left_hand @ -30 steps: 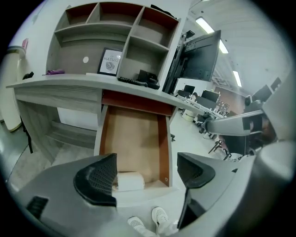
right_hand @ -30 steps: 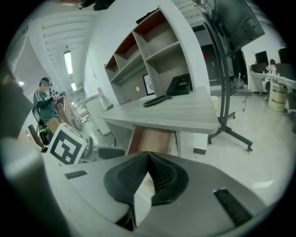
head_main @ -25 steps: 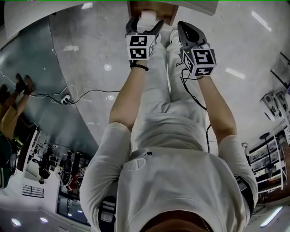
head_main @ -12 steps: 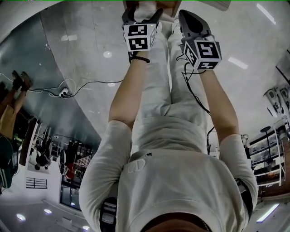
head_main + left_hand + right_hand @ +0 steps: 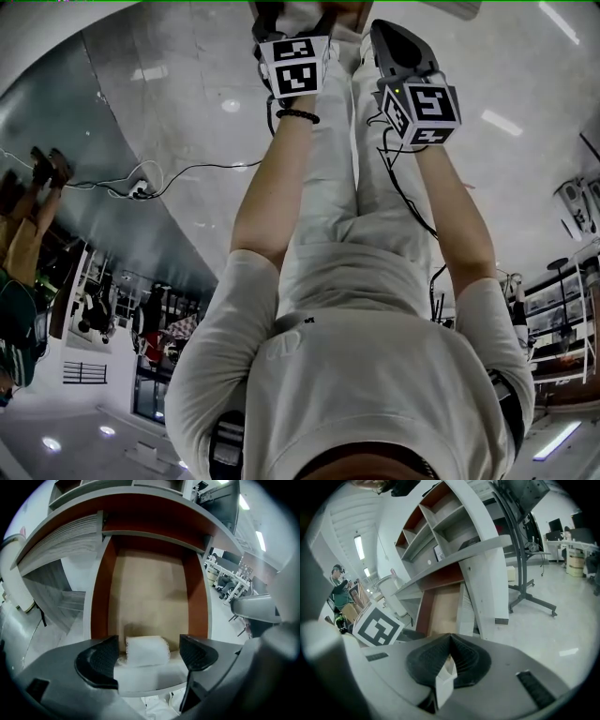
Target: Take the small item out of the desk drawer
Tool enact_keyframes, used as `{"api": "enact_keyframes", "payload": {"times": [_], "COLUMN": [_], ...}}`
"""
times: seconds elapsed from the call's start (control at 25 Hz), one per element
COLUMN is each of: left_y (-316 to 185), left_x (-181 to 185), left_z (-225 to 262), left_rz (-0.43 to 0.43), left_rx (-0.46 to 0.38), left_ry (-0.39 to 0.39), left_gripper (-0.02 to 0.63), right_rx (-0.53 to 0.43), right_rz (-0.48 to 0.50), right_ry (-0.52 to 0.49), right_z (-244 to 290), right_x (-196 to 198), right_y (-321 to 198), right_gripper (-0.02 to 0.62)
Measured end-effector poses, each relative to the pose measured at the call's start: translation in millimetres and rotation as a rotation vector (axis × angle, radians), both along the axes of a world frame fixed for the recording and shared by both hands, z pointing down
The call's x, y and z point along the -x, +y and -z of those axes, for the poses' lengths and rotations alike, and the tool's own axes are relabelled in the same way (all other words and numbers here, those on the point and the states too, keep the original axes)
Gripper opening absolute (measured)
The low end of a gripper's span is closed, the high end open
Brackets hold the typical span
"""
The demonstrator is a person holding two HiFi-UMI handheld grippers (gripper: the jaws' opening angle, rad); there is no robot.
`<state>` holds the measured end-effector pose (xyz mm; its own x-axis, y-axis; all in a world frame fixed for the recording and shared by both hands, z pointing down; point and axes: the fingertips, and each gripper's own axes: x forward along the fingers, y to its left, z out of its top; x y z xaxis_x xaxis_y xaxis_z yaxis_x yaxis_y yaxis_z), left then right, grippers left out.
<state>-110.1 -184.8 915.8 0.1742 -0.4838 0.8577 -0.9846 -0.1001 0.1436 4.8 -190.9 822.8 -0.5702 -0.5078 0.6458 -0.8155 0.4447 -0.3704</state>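
wood drawer (image 5: 149, 597), frilly roll (image 5: 146, 650), clamped block (image 5: 444, 684)

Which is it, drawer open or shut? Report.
Open. The drawer is pulled out from under the desktop, its brown floor and reddish side walls exposed, with the white item lying at its front.

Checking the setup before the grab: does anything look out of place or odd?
The right tongs are shut with a small white scrap pinched between them; what it is I cannot tell. Otherwise nothing: the drawer is open, with the white roll at its front, between the open left tongs.
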Motion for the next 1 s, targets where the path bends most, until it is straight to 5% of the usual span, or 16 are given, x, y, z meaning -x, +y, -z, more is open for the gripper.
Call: {"api": "enact_keyframes", "payload": {"times": [0.44, 0.88, 1.0], "left_y": [-1.8, 1.7, 1.8], "left_x": [-12.5, -1.8, 4.5], "left_z": [-6.3, -29.7, -31.4], "left_rz": [-0.004, -0.026, -0.041], "left_rx": [0.063, 0.218, 0.227], "left_ry": [-0.058, -0.252, -0.316], "left_gripper": [0.411, 0.408, 0.345], "right_rx": [0.017, 0.038, 0.041], "right_rz": [-0.019, -0.011, -0.013], "right_ry": [-0.007, -0.018, -0.021], "right_z": [-8.2, -13.2, -14.7], "right_x": [-19.6, -15.2, -13.4], "right_y": [1.0, 6.8, 6.1], "right_gripper": [0.000, 0.000, 0.000]}}
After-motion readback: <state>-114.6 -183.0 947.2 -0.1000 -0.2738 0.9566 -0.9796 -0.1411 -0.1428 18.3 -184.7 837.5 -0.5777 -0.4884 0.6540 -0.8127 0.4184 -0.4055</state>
